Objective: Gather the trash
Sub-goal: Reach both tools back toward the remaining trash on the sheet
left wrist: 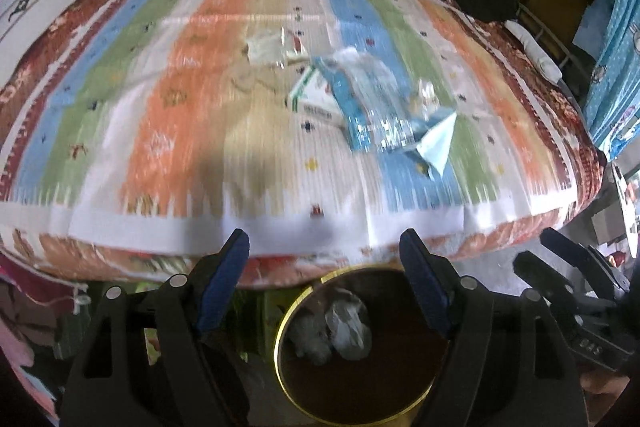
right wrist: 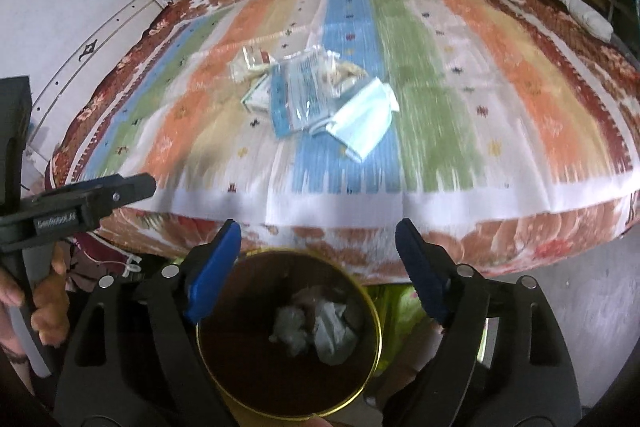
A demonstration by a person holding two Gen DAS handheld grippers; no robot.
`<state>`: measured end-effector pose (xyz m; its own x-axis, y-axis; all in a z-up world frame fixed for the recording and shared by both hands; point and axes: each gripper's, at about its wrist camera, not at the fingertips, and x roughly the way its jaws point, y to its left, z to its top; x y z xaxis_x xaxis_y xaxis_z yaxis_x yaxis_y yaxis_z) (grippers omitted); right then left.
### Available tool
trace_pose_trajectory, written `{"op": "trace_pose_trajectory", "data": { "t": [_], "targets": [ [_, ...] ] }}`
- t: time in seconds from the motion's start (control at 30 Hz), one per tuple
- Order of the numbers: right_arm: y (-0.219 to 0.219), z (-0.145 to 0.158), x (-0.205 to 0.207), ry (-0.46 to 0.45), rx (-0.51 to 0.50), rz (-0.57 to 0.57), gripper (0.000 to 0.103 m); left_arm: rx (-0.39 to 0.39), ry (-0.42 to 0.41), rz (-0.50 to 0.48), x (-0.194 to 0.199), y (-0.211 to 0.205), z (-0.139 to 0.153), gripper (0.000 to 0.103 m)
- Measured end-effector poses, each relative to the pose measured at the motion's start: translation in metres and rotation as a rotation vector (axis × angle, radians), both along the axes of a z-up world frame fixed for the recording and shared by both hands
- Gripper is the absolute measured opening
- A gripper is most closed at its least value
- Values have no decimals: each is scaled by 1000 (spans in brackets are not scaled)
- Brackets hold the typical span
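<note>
Both grippers, left gripper (left wrist: pixel 324 259) and right gripper (right wrist: pixel 318 247), hover above bin (right wrist: pixel 376 327); fingers spread wide, empty.

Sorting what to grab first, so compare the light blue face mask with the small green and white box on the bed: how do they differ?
The face mask is pale blue, soft and crumpled; the green and white box is stiff with straight edges. The mask lies fully exposed at the near right of the pile; the box is partly covered by a clear plastic wrapper. The mask looks larger than what shows of the box. Both rest on the striped bedspread, not yet in the bin.
</note>
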<state>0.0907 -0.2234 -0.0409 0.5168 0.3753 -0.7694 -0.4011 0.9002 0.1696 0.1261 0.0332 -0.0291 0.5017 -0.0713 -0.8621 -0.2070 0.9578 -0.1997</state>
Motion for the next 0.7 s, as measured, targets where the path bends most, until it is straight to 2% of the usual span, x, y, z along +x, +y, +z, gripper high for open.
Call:
{"op": "trace_pose_trajectory", "data": {
  "t": [0.3, 0.43, 0.6, 0.7],
  "targets": [
    [18, 13, 22, -77, -47, 36, 89, -33, -28, -6, 23, 4, 4, 79],
    [22, 19, 37, -96, -47, 34, 89, -12, -51, 10, 33, 11, 10, 80],
    [28, 23, 59, -120, -48, 34, 90, -7, -35, 58, 51, 29, 8, 81],
    [32, 21, 71, -92, -17, 47, 90, -5, -28, 83, 61, 40, 6, 81]
  ]
}}
